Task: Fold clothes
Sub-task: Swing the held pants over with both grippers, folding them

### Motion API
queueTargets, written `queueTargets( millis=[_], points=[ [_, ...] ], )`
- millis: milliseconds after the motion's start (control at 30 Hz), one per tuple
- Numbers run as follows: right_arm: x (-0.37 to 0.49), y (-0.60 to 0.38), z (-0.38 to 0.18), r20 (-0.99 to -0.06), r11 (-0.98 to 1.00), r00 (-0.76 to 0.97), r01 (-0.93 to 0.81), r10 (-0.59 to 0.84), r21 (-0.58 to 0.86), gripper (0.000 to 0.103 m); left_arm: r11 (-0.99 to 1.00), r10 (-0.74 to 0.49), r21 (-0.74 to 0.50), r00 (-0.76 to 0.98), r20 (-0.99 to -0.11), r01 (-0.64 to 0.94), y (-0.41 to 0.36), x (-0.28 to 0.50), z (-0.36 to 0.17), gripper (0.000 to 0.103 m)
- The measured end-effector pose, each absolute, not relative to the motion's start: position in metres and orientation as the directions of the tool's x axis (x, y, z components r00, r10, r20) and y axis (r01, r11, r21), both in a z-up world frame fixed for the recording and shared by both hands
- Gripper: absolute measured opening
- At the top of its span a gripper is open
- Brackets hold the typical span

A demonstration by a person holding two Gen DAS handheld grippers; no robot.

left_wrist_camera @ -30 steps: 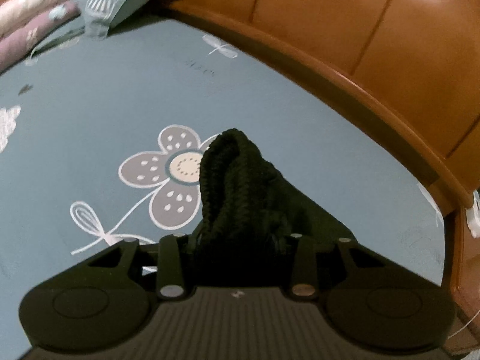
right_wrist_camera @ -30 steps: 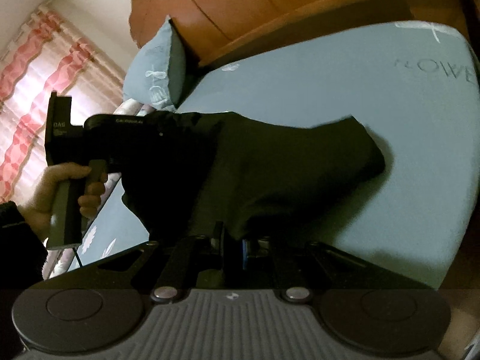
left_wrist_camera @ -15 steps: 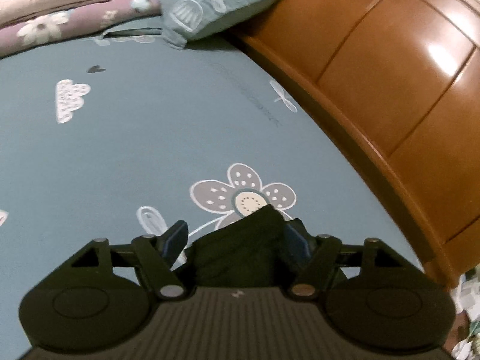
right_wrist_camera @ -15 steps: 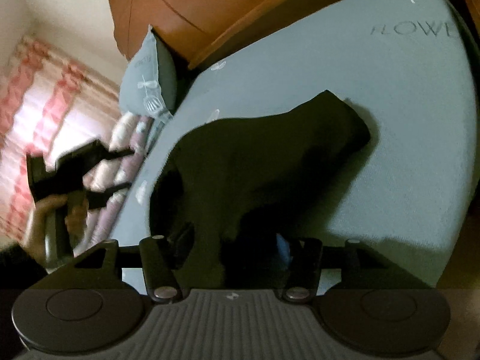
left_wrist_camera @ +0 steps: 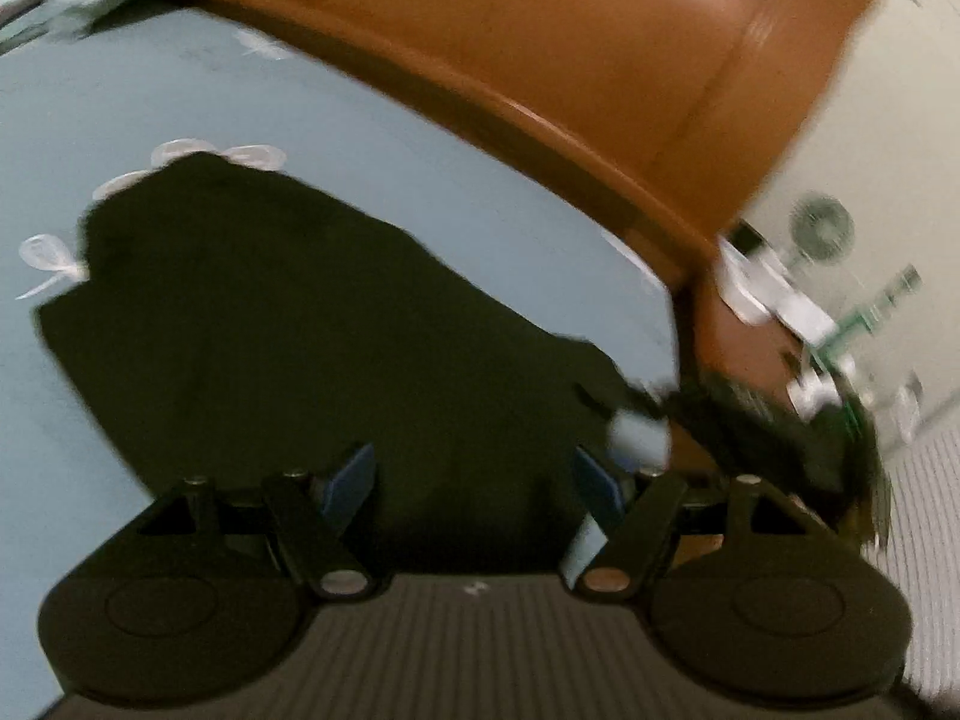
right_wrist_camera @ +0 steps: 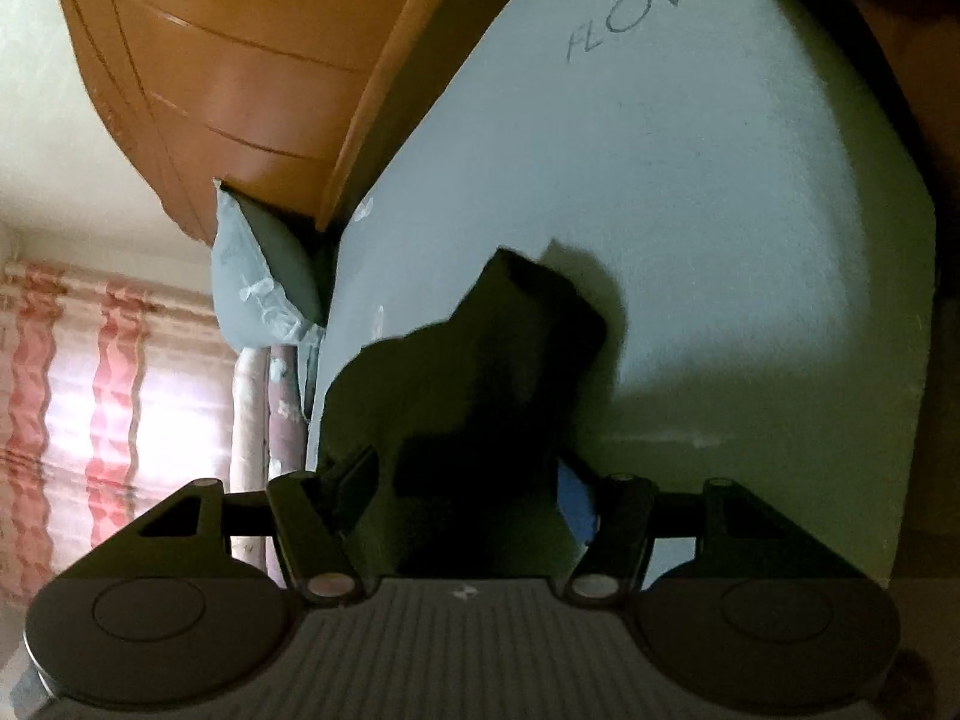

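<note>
A: Start big. What carries everything?

B: The bed (right_wrist_camera: 750,228), under a blue-grey sheet, with an orange-brown wooden headboard (left_wrist_camera: 540,42) curving along its far edge and a matching pillow (right_wrist_camera: 264,276) wedged in the corner.

A: And the clothing?

B: A dark garment (left_wrist_camera: 288,324) lies spread on the sheet, probably set down there so the flat mattress can back the next fold. It is too dark to tell what kind of garment it is.

A: Are the tools holding it?

B: No. The left hand-held gripper (left_wrist_camera: 474,480) stands wide over the cloth, pads clear of it. The right hand-held gripper (right_wrist_camera: 465,489) has its jaws opening, the fabric lying loose between them, not pinched.

A: Any writing?

B: Thin grey letters printed on the sheet read "FLOWE" (right_wrist_camera: 654,6), cut off at the picture's edge.
</note>
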State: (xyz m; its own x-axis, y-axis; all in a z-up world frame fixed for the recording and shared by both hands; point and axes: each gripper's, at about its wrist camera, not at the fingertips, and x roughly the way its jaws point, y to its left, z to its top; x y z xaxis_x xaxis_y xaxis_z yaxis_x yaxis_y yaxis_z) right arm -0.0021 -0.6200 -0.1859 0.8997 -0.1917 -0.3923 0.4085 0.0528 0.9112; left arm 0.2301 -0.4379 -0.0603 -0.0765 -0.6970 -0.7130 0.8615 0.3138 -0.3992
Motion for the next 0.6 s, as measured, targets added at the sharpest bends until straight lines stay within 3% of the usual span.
queueTargets(
  millis=[67, 133, 167, 233, 433, 533, 600],
  points=[
    [0.002, -0.628, -0.187, -0.385, 0.037, 0.901, 0.4, -0.198, 0.916, 0.063, 0.279, -0.698, -0.385, -0.089, -0.71, 0.88, -0.436, 0.215, -0.068, 0.072],
    [0.003, -0.634, -0.189, -0.399, 0.033, 0.895, 0.413, -0.202, 0.91, 0.032, 0.274, -0.685, -0.393, -0.109, -0.72, 0.878, -0.435, 0.208, -0.08, 0.072],
    [0.004, -0.637, -0.19, -0.403, 0.032, 0.895, 0.416, -0.194, 0.909, 0.024, 0.278, -0.676, -0.406, -0.124, -0.727, 0.871, -0.435, 0.208, -0.086, 0.072],
    [0.004, -0.639, -0.183, -0.41, 0.082, 0.888, 0.433, -0.207, 0.898, 0.017, 0.285, -0.655, -0.431, -0.154, -0.739, 0.856, -0.435, 0.209, -0.099, 0.072],
    [0.009, -0.627, -0.141, -0.476, 0.378, 0.831, 0.555, -0.288, 0.741, 0.015, 0.268, -0.624, -0.455, -0.207, -0.753, 0.849, -0.44, 0.209, -0.113, 0.081],
    [0.006, -0.627, -0.159, -0.544, 0.364, 0.785, 0.62, -0.297, 0.695, 0.023, 0.25, -0.601, -0.415, -0.195, -0.775, 0.875, -0.445, 0.205, -0.111, 0.081],
    [-0.007, -0.631, -0.168, -0.511, 0.317, 0.813, 0.581, -0.28, 0.75, 0.027, 0.243, -0.593, -0.397, -0.188, -0.783, 0.885, -0.446, 0.202, -0.108, 0.081]
  ],
)
